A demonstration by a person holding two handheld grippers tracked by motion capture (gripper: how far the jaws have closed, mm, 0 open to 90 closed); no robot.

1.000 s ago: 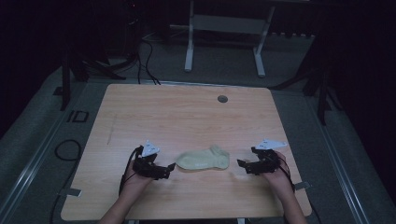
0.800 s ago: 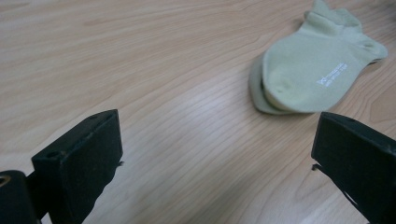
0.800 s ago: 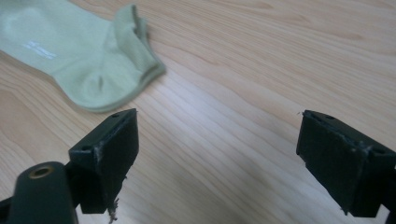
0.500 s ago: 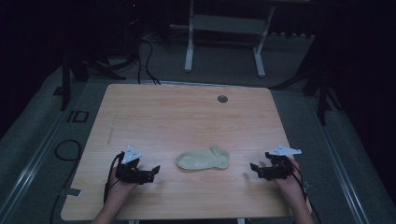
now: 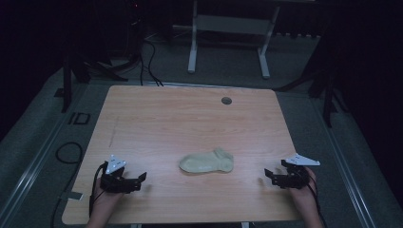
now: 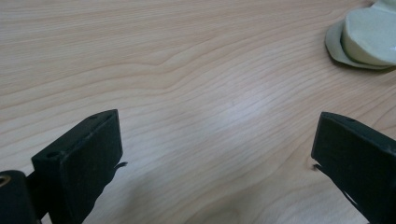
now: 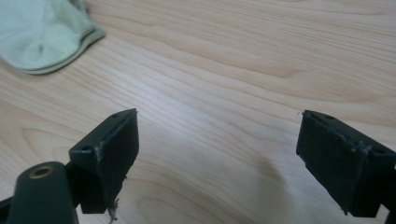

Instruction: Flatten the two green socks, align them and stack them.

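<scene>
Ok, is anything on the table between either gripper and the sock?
Nothing visible. Bare wood lies between the left gripper and the sock, and between the right gripper and it. Both stand open and apart from it.

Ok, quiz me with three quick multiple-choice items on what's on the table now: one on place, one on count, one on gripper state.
1. Where does the sock lie?
A. between the two grippers, touching neither
B. under the left gripper
C. at the table's far edge

2. How many socks lie on the table?
A. three
B. two
C. one

3. How do the jaws of both grippers stand?
A. both shut
B. both open
C. left shut, right open

Answers: 1 A, the high view shows bare wood between the sock and the left gripper and right gripper. 2 C, a single pale green sock. 3 B, each gripper view shows wide-apart jaws holding nothing.
</scene>
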